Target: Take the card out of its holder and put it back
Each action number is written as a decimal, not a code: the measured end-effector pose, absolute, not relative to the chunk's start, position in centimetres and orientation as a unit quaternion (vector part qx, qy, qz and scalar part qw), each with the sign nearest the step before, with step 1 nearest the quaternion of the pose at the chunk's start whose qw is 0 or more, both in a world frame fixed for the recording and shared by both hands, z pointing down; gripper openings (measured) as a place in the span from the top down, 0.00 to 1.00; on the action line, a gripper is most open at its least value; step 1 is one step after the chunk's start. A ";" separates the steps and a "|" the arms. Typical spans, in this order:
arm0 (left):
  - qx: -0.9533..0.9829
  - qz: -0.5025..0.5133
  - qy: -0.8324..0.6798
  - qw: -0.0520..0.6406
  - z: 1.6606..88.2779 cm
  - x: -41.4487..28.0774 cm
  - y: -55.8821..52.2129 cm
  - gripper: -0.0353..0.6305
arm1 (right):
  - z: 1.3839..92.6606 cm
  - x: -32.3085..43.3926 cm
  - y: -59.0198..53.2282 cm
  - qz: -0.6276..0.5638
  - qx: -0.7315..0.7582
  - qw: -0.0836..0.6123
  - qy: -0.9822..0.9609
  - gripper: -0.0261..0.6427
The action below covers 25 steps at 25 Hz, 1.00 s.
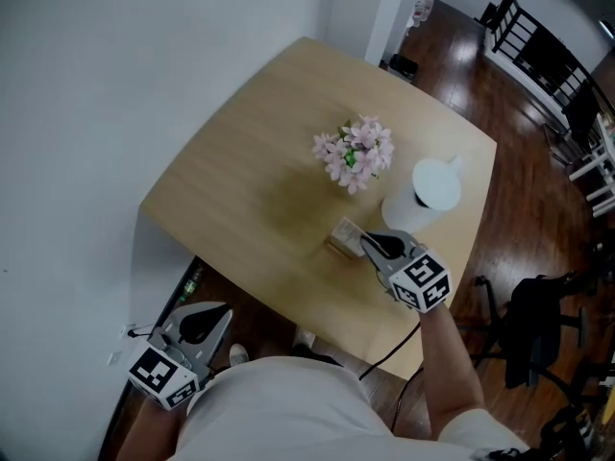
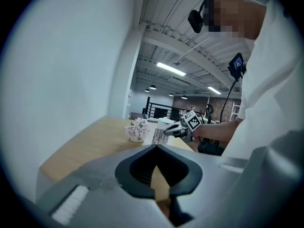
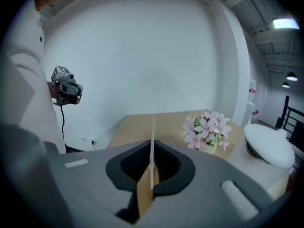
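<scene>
Pinches the card [image 1: 344, 230] by its upper edge with the right gripper [image 1: 366, 244], shut tight on the thin white sheet. Reaches in across the near right corner of the surface [image 1: 245, 176], with the forearm stretched out over the edge. Holds the card upright over its wooden holder [image 1: 335, 249], on the near half of the surface, just beside the white lidded jug [image 1: 424, 196] and a little nearer than the pink flowers [image 1: 354, 154]. Cannot tell whether the card's lower edge sits in the slot or only touches the wood.

Seen along the right gripper [image 3: 152, 150]: the card [image 3: 152, 132] edge-on as a thin pale line clamped between the dark pads [image 3: 167, 164], with the tan holder [image 3: 144, 196] directly under it, the flowers [image 3: 207, 127] to the right and the jug [image 3: 269, 147] at the far right.

Carries the left gripper [image 1: 210, 316] low at the near left, off the surface, beside the torso and well apart from the card. Closed on nothing, with the pads [image 2: 137, 167] meeting at their tips. Looks from there across the surface to the flowers [image 2: 137, 128], the card [image 2: 158, 136] and the right gripper [image 2: 172, 131] gripping it.

White wall on the left, dark wooden floor [image 1: 500, 209] on the right, and a black chair [image 1: 536, 327] near the right edge.
</scene>
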<state>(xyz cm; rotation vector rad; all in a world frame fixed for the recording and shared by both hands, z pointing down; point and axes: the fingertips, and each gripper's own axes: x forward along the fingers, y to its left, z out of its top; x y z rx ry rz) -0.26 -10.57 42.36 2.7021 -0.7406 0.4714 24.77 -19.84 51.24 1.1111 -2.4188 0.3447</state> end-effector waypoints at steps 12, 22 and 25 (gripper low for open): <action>0.957 0.126 -0.233 0.121 40.9 -9.7 -6.9 0.94 | 45.1 13.3 -11.7 0.095 0.397 0.225 -0.884 0.93; 0.964 0.113 -0.211 0.116 41.5 -18.1 -3.2 0.94 | 41.7 1.6 -1.8 0.081 0.390 0.232 -0.887 0.93; 0.967 0.115 -0.192 0.118 42.1 -19.3 -2.4 0.94 | 41.7 -0.8 0.7 0.088 0.391 0.232 -0.886 0.93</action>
